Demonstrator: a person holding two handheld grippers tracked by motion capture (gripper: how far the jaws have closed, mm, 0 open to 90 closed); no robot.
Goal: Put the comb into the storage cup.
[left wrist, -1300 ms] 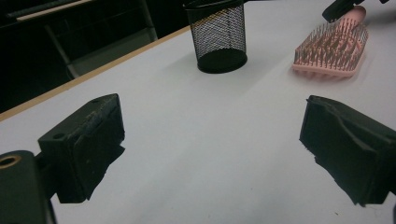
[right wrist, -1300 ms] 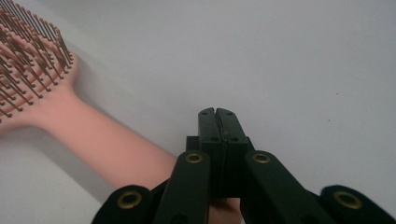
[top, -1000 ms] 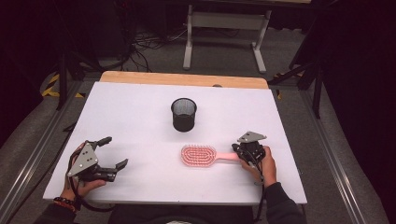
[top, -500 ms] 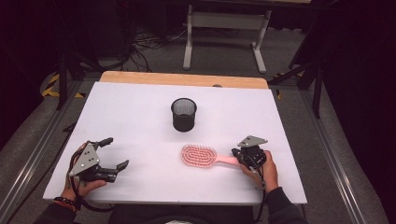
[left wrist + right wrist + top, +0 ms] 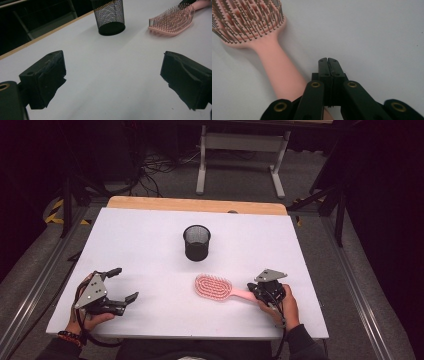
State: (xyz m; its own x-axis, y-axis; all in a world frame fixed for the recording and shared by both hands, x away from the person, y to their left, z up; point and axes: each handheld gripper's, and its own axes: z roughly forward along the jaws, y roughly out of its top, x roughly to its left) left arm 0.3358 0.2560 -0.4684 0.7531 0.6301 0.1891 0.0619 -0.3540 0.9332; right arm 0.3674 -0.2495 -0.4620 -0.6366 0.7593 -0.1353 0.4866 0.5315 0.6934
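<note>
right gripper (image 5: 328,60) lowered beside hairbrush (image 5: 272,62).

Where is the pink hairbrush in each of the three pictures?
High view: the pink hairbrush lies at the near right of the white table, in front of the black mesh cup.
Left gripper view: hairbrush at top right, right of the cup.
Right gripper view: hairbrush at top left, handle beside the shut right gripper.
Shared landmark: the white table.

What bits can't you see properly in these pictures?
- End of the pink hairbrush handle: right gripper view, under the shut right claw.
- Inside the black mesh cup: left gripper view, rim cut off by the top edge.
- The brush's bristles: too small in the high view.
</note>
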